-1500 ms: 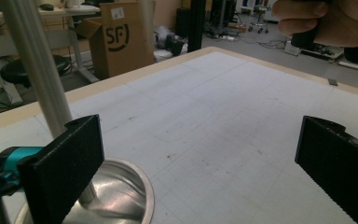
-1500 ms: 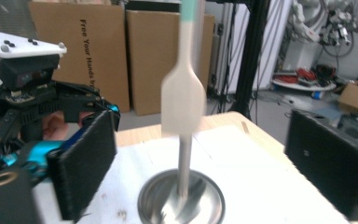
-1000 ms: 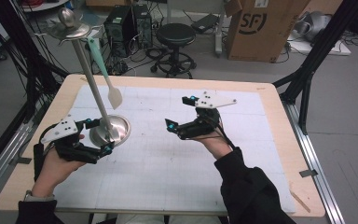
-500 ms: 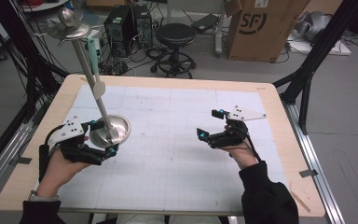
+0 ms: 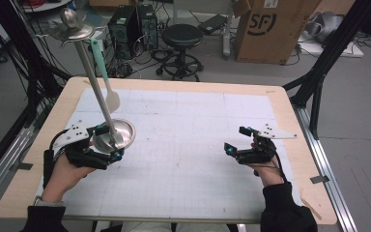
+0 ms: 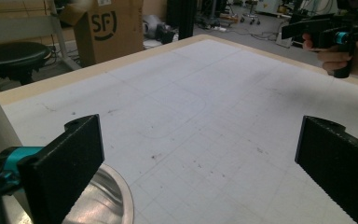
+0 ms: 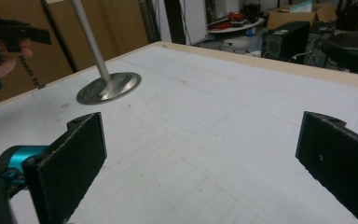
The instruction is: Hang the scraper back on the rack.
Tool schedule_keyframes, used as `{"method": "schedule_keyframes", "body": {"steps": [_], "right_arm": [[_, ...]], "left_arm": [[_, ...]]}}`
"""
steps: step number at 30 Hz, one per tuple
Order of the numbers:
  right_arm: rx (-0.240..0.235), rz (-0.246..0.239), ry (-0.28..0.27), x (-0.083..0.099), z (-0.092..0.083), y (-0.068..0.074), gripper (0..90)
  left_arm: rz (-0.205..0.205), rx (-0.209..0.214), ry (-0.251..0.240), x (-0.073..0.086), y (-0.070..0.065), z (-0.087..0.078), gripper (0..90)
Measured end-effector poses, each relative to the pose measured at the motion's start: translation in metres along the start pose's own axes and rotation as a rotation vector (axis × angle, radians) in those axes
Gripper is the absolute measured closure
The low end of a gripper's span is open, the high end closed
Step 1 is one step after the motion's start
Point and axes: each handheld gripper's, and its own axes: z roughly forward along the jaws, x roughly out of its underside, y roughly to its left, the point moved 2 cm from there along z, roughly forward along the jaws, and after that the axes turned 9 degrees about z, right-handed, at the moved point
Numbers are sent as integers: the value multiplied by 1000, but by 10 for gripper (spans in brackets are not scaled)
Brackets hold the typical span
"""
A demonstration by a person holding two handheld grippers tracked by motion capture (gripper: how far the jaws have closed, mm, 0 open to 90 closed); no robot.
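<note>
A metal stand has a round base on the white mat at the left, a slanted pole and a small top disc. From the top hangs a teal-handled spatula. My left gripper is open at the near side of the base, whose rim shows by the left jaw. My right gripper is open over bare mat at the right, holding nothing. In the right gripper view, the base and pole lie far ahead of the right gripper.
The white gridded mat covers a wooden table. Black frame posts stand at both back corners. Behind the table are a stool, computer towers and a cardboard box.
My right gripper has moved from mid-table to the right and nearer the person, still open. The left gripper and stand have hardly shifted.
</note>
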Motion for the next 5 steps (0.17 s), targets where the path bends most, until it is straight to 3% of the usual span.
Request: {"method": "schedule_keyframes", "body": {"steps": [5], "right_arm": [[10,18,-18,1,-6,-4,7]], "left_arm": [[6,8,11,1,0,3,17]]}}
